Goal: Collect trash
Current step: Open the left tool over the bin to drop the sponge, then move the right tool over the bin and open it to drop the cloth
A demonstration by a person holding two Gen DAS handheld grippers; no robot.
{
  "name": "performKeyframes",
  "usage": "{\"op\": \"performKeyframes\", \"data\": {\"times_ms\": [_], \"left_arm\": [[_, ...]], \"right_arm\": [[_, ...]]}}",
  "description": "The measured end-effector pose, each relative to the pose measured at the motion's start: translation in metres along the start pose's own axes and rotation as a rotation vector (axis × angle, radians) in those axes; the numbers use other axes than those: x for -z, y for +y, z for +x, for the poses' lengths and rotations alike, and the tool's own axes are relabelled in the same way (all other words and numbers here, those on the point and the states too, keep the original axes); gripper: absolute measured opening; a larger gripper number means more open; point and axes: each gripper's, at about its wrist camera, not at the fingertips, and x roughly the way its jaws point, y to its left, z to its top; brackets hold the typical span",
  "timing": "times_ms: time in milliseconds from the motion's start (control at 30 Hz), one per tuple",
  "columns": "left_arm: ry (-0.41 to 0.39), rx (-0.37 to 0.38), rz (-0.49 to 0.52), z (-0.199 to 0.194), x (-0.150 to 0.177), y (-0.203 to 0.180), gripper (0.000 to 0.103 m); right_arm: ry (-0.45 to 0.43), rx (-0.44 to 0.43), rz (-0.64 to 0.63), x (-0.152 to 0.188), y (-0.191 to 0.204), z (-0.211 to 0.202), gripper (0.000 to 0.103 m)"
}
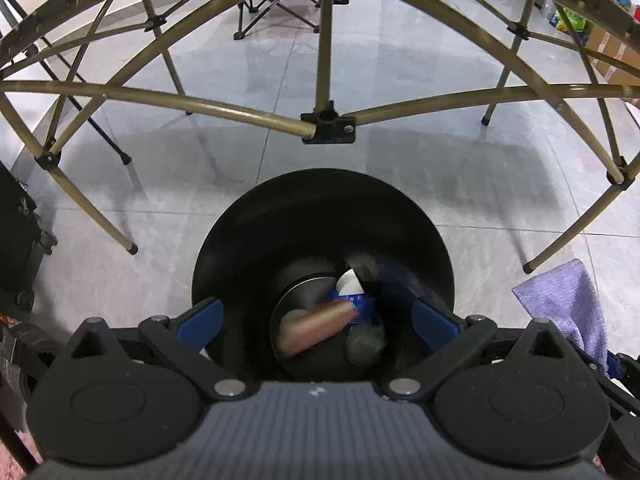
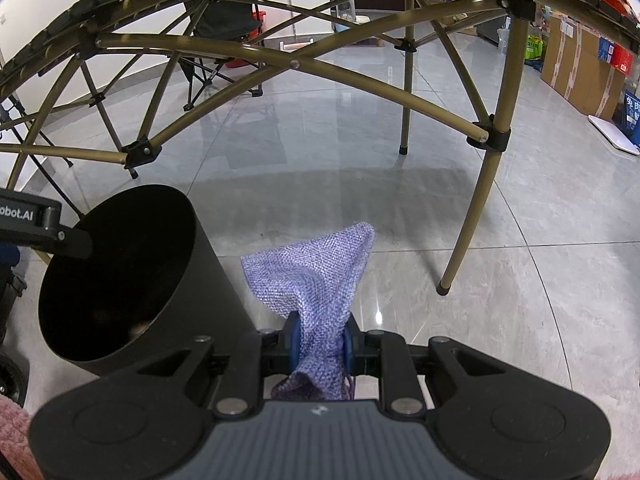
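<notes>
Left wrist view: the left tongs (image 1: 318, 320) stand spread wide directly above the mouth of a black cylindrical bin (image 1: 324, 216), with nothing between the blue pads (image 1: 204, 322). Inside the bin, blurred, lie a brown elongated item (image 1: 316, 328), a blue-and-white wrapper (image 1: 354, 294) and a greenish round object (image 1: 364, 344); none of them touches the pads. The bin stands on a grey tiled floor (image 1: 440, 60) under the folding frame of a surface (image 1: 320, 60) with olive-gold tubular legs. A purple cloth (image 1: 564, 300) appears at the right edge of this view. Right wrist view: the right tongs (image 2: 320, 344) are closed tight on the purple cloth (image 2: 312, 276), which is pinched between the two blue pads (image 2: 294, 340) and fans out beyond them above the floor. The bin (image 2: 120, 280) sits just beside the cloth, to its left, with part of the left tongs' body (image 2: 44, 224) over its rim. Cardboard boxes (image 2: 580, 68) stand along the far right, and a folding chair (image 2: 224, 28) stands beyond the frame.
</notes>
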Motion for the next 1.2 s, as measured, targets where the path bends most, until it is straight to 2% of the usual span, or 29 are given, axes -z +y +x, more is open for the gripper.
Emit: {"op": "performKeyframes", "data": {"times_ms": [200, 767, 1200], "left_arm": [[0.015, -0.013, -0.006, 0.003, 0.001, 0.003, 0.103], [-0.01, -0.007, -0.012, -0.006, 0.005, 0.013, 0.103], [-0.057, -0.02, -0.049, -0.02, 0.009, 0.046, 0.103]], "right_arm": [[0.0, 0.0, -0.003, 0.001, 0.001, 0.0, 0.02], [-0.004, -0.004, -0.018, 0.001, 0.006, -0.002, 0.02], [-0.032, -0.026, -0.065, -0.009, 0.039, -0.011, 0.02]]}}
